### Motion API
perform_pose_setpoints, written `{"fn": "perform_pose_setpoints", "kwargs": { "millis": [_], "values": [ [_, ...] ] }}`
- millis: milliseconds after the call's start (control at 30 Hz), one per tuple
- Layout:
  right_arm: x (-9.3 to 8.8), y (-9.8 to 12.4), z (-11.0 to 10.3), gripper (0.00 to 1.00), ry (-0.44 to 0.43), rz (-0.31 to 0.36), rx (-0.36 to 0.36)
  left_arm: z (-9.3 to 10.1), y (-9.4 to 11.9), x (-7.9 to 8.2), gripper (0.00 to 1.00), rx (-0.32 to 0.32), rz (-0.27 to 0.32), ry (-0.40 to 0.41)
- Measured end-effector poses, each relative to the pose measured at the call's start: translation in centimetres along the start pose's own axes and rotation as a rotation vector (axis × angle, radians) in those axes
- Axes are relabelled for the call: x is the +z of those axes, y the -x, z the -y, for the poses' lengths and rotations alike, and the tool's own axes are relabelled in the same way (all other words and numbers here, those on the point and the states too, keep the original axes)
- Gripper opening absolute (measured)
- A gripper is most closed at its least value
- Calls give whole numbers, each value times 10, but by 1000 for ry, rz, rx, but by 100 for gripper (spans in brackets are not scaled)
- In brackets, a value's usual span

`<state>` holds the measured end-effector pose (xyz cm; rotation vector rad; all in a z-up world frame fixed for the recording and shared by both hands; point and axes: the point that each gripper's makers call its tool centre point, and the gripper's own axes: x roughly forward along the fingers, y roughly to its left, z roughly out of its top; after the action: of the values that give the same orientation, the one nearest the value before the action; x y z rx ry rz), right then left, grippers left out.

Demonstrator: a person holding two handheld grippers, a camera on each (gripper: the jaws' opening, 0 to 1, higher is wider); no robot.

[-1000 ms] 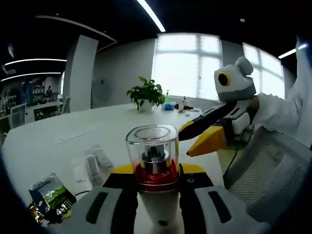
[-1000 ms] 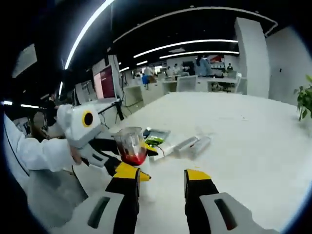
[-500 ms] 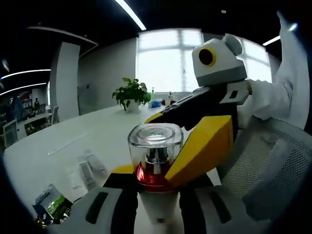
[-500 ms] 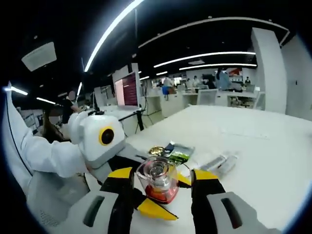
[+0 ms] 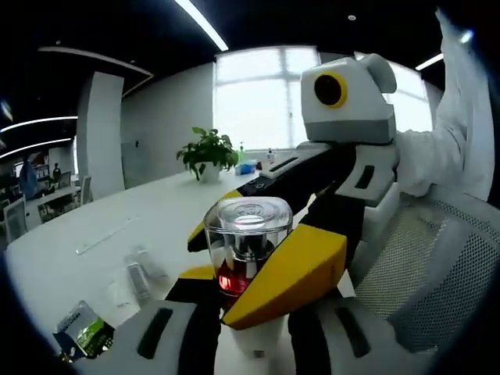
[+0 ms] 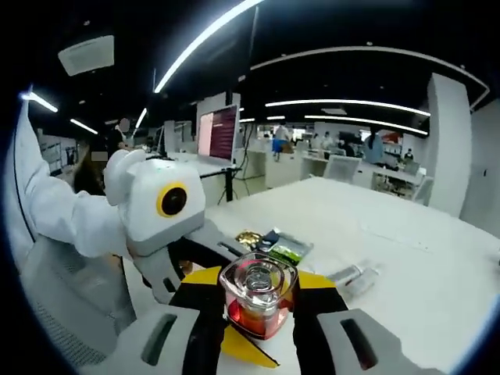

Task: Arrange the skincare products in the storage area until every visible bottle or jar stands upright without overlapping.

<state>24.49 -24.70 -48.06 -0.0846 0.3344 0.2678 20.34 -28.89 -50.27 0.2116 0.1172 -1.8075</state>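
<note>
A small bottle [image 5: 248, 234] with a clear square cap, a red band and a white body is held up over the white table [image 5: 94, 234]. My left gripper [image 5: 250, 280] is shut on its white lower body. My right gripper [image 5: 226, 273] reaches in from the right of the left gripper view, one yellow jaw in front of the bottle's neck and one behind it. In the right gripper view the bottle [image 6: 258, 293] fills the gap between my right gripper's [image 6: 258, 291] jaws, which press on it, and the left gripper [image 6: 223, 312] comes in from the left beneath it.
Two white tubes [image 5: 141, 269] lie flat on the table, also seen as tubes [image 6: 355, 275]. A green sachet [image 5: 82, 336] lies near the table edge. A potted plant [image 5: 207, 152] stands at the far side. A mesh chair [image 5: 437, 266] and a white sleeve [image 6: 55, 219] are close by.
My right gripper has come in around the bottle's cap and neck, and its jaws have narrowed onto it. The left gripper has kept its hold.
</note>
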Motion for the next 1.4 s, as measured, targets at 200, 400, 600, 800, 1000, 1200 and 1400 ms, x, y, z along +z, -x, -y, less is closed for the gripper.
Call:
{"fn": "perform_pose_setpoints", "kwargs": {
  "millis": [200, 400, 600, 800, 1000, 1200, 1400],
  "values": [
    [0, 1, 4, 24, 5, 3, -7, -5, 0, -3, 34, 27, -12, -2],
    [-2, 3, 20, 24, 7, -3, -20, -9, 1, -13, 30, 47, -53, -8],
    [-6, 7, 45, 24, -3, -13, -63, -23, 5, -23, 28, 83, -85, 11],
    [-8, 12, 70, 24, -16, -13, -98, -26, 5, -25, 27, 91, -88, 27],
    [-7, 17, 81, 25, -25, -5, -121, -29, 6, -28, 27, 100, -101, 26],
    [-7, 18, 79, 25, -39, -1, -126, -33, 7, -32, 28, 123, -119, 30],
    [-8, 18, 77, 27, -4, 2, -127, -31, 7, -34, 29, 118, -127, 28]
  ]
}}
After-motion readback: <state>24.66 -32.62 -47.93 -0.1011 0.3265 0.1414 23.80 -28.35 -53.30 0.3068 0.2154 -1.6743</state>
